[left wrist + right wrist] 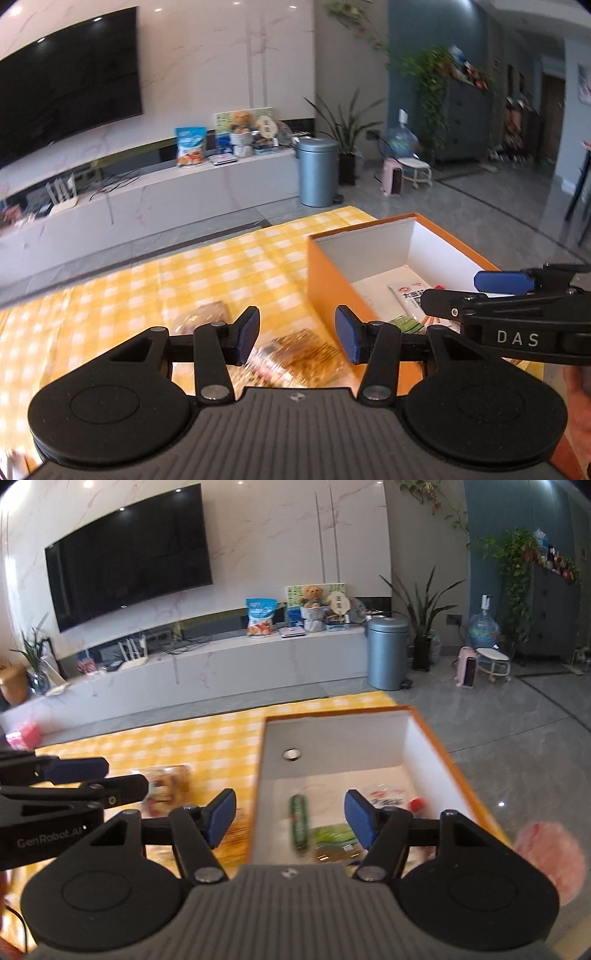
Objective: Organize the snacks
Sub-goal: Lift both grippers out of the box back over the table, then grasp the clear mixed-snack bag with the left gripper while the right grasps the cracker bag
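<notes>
On the yellow tablecloth (155, 284), just below the left gripper (295, 336), two wrapped snacks (299, 354) wait outside; its jaws are spread, holding nothing. At about 2 o'clock the orange box (439, 738) already holds several packets (299, 821). The right gripper (290, 818) hovers over it, spread and empty. I judge the task partly done.

- A black TV (129, 557) hangs on a white marble wall (277, 535).
- A long white cabinet (221, 664) stands below it, with a teddy bear (312, 595) and a blue bag (260, 616) on top.
- A blue-grey bin (388, 653) stands on the grey tiled floor (517, 720), beside a potted plant (423, 627).
- Further right, a dark dresser (550, 616) stands against a blue wall (484, 509), with a vine (513, 561) hanging over it.
- Ceiling lights reflect on the wall.
</notes>
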The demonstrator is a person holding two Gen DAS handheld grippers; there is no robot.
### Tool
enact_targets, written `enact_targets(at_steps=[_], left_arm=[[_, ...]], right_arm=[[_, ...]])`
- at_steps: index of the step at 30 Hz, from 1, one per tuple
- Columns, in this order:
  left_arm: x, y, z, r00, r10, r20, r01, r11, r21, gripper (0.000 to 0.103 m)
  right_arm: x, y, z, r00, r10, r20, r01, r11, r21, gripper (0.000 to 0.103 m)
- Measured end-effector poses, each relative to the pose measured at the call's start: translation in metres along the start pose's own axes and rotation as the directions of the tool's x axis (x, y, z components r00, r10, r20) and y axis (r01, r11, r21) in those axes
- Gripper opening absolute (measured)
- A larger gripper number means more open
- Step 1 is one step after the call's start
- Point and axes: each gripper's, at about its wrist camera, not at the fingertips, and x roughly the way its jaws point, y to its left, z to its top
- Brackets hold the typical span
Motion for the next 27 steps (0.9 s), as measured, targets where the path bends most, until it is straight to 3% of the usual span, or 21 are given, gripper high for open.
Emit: enact_targets(at_steps=[9, 15, 19, 27], left_arm=[[-0.021, 0.048, -0.054, 0.998, 0.044, -0.036, -0.048, 0.990, -0.133, 0.056], [-0.028, 0.073, -0.070, 0.998, 0.047, -0.043, -0.056, 0.975, -0.213, 0.058], [-0.028, 0.080, -0.073, 0.999, 0.036, -0.036, -0.044, 0.971, -0.237, 0.072], [-0.016, 0.101, -0.069, 0.997, 0.066, -0.036, -0.074, 0.957, -0.281, 0.085]], right_arm=[[0.001, 0.046, -0.040, 0.997, 0.058, -0.049, -0.057, 0.998, 0.025, 0.064], [0.003, 0.071, -0.061, 0.998, 0.051, -0.033, -0.053, 0.997, -0.064, 0.064], [0.012, 0.084, -0.063, 0.998, 0.061, -0.035, -0.064, 0.993, -0.099, 0.064], [0.046, 0.100, -0.050, 0.999, 0.036, -0.031, -0.042, 0.975, -0.220, 0.064]])
